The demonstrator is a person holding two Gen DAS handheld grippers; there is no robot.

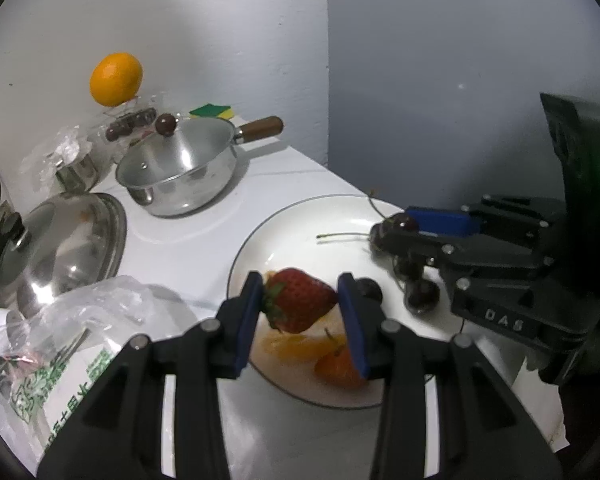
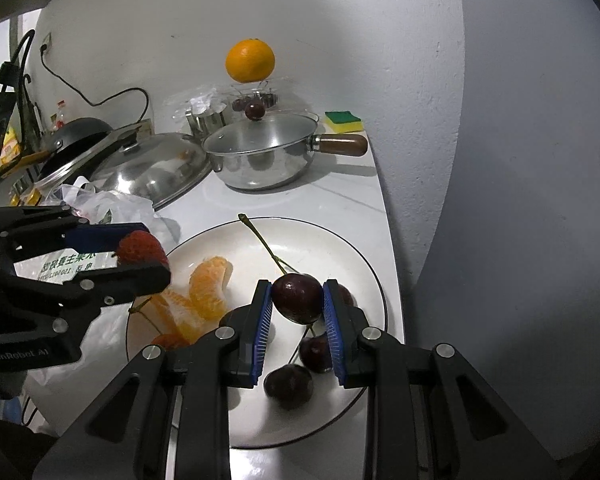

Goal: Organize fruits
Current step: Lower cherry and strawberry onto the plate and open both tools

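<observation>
The left gripper [image 1: 300, 304] is held tilted downward, its blue pads [image 1: 247, 320] pressed against a strawberry [image 1: 298, 304]. The right gripper [image 2: 296, 300] is likewise angled downward, just to the right of the left one, its jaws clamped on a cherry [image 2: 296, 298].

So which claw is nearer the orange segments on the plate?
Left. The left claw, holding a strawberry, hangs beside the orange segments; the right claw is farther across the plate.

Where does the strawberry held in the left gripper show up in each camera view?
Left wrist view: strawberry low centre, clamped between the left gripper pads, above the plate.
Right wrist view: strawberry at mid-left, in that gripper.
Shared landmark: whole orange against the wall.
</observation>
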